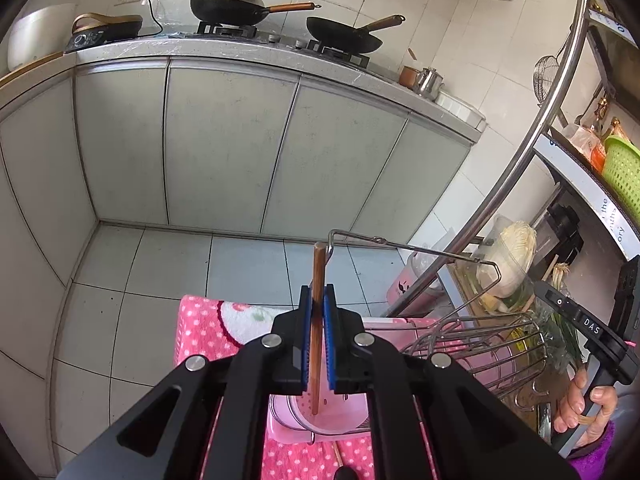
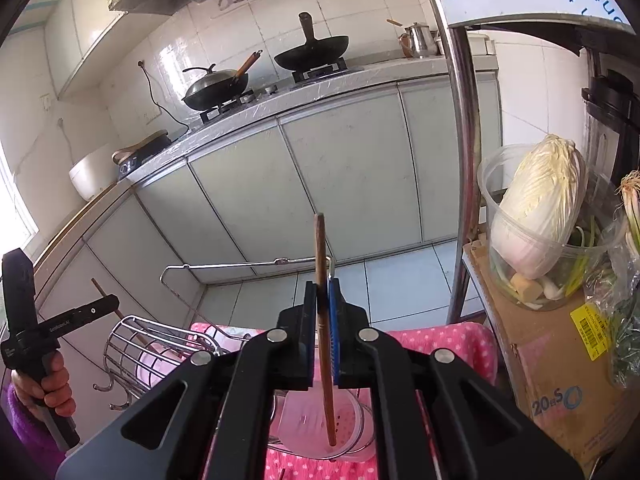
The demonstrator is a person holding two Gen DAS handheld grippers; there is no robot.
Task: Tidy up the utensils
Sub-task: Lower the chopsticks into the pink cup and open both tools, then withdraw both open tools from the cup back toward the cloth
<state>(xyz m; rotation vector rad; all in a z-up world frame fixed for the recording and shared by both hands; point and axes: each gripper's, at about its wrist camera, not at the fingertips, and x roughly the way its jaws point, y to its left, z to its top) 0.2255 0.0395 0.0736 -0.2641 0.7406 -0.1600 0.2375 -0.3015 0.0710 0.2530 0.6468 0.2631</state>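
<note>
Over the pink dotted towel [image 1: 200, 320] that covers my worktop, I hold two claws, and each grips one wooden chopstick. My left claw [image 1: 318, 294] is closed narrow on the first chopstick [image 1: 319, 272], which stands nearly upright between the blue pads. Its upper end rises past the fingertips and its lower tip reaches down into a pink perforated cup [image 1: 340, 412] directly below. My right claw [image 2: 322, 286] is pinched the same way on the second chopstick [image 2: 320, 240], also close to upright, with its tip touching the holed bottom of another pink cup [image 2: 352, 420]. That makes two chopsticks and two pink cups, one cup under each claw. The cups sit in a chrome wire rack, and beside my left claw I see one round wire basket [image 1: 480, 344] of it, with a thin wire handle [image 1: 400, 246] bent across above. Two small hooks [image 2: 102, 388] curl from the basket's lower edge. My right hand [image 1: 580, 404] wraps its grip at the edge of the left view. Across the floor, two black woks [image 1: 228, 4] sit on the stove, one lidded and one bare. Near my right claw, one napa cabbage [image 2: 540, 208] stands in a clear tub on top of one cardboard box [image 2: 552, 380].
</note>
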